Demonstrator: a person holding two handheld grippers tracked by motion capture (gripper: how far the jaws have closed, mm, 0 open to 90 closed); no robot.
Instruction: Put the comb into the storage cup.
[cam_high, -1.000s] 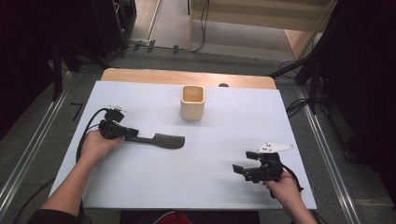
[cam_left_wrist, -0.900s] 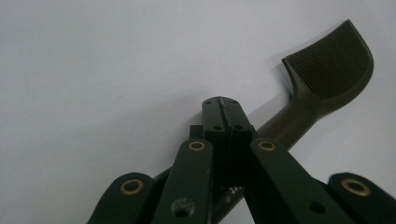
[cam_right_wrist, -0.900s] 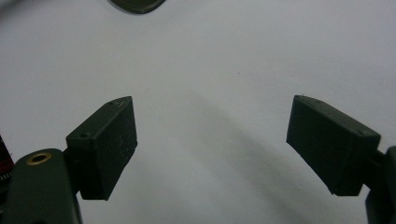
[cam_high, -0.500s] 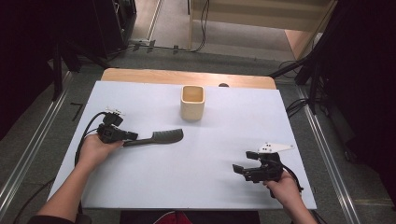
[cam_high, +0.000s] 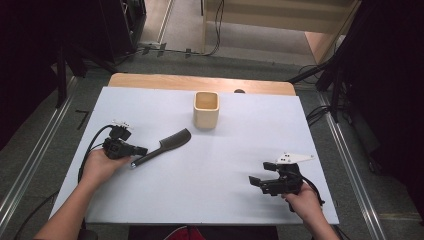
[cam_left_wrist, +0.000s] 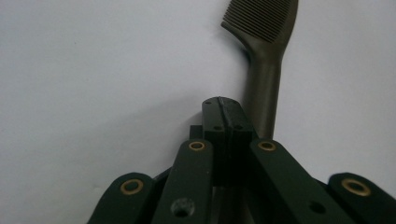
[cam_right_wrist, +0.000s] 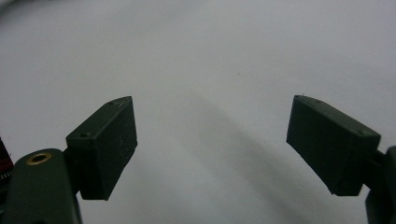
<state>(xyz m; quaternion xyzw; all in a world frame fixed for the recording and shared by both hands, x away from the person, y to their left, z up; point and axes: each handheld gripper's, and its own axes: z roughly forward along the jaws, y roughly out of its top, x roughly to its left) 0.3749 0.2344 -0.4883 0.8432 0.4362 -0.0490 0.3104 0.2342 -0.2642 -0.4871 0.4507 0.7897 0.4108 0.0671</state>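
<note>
Gripped the comb (cam_high: 165, 145) by its handle in the left gripper (cam_high: 131, 150), jaws clamped tight, head angled toward the wooden cup (cam_high: 206, 109) but well short of it, with dropping it in left undone and the right gripper (cam_high: 257, 181) gaping wide, idle.

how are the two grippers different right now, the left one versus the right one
The left gripper has its jaws shut on the handle of the dark comb; the right gripper has its jaws wide open with nothing between them. The left gripper points toward the wooden cup, with the comb angled that way; the right gripper points left across bare table. Both are black, each held in one hand low over the white surface.
</note>
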